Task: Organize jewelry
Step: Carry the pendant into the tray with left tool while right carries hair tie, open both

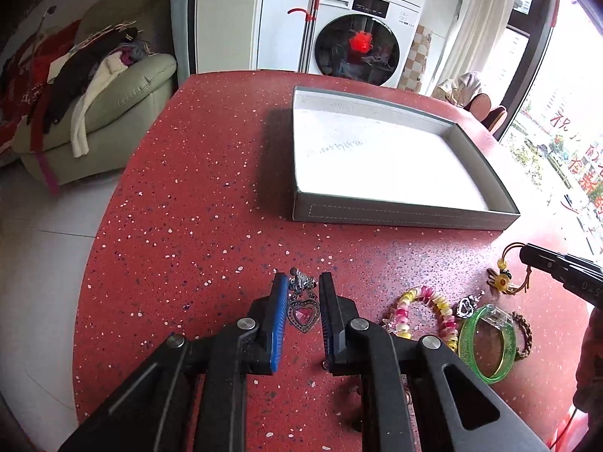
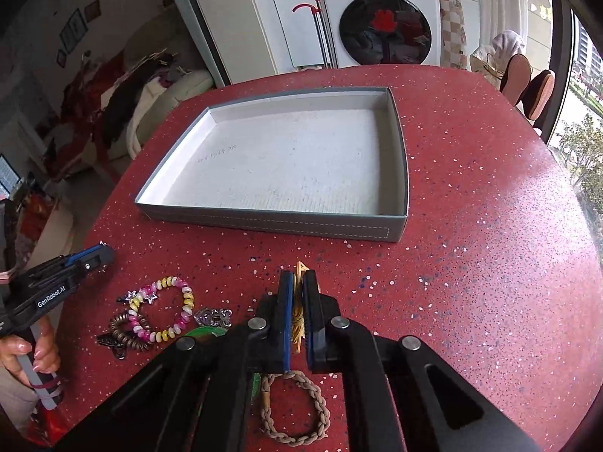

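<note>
A heart charm hangs between the left jaws. An orange cord charm sits pinched in the right jaws. The gray tray is empty.

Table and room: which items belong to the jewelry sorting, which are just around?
Job:
- grey tray, nothing in it
- heart pendant between the left gripper's pads
- orange cord charm in the shut right gripper
- pink-yellow bead bracelet
- green bangle
- braided cord loop

Just around:
- washing machine
- sofa with clothes
- red-handled mop
</note>
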A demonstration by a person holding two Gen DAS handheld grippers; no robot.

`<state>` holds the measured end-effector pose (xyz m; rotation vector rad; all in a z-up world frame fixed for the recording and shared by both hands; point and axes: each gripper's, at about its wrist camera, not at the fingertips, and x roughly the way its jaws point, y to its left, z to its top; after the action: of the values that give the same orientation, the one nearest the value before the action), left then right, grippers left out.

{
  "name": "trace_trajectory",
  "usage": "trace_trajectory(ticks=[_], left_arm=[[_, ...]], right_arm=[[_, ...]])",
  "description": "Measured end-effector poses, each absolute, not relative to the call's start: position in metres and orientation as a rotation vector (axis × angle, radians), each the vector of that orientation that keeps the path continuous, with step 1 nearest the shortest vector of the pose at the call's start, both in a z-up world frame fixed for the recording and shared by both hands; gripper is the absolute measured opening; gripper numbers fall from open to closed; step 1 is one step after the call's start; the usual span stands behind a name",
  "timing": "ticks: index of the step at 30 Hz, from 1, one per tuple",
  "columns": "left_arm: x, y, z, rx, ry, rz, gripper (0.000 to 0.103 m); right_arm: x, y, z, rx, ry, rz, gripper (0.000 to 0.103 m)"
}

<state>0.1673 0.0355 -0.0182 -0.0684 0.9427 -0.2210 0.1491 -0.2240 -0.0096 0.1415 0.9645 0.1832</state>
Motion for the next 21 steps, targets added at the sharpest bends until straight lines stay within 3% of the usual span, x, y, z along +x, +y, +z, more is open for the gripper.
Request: trace_trajectory(ticks=[10, 21], left_arm=[[0.184, 0.024, 0.027, -0.079, 0.888, -0.3, 0.035], [0.274, -0.02, 0.057, -0.067, 0.858, -0.318, 0.035]], right_arm=[[0.172, -0.232, 0.028, 0.22, 0.9, 0.234, 0.006], [0.258, -0.235, 0.039, 0.29, 0.904, 0.26, 0.006]])
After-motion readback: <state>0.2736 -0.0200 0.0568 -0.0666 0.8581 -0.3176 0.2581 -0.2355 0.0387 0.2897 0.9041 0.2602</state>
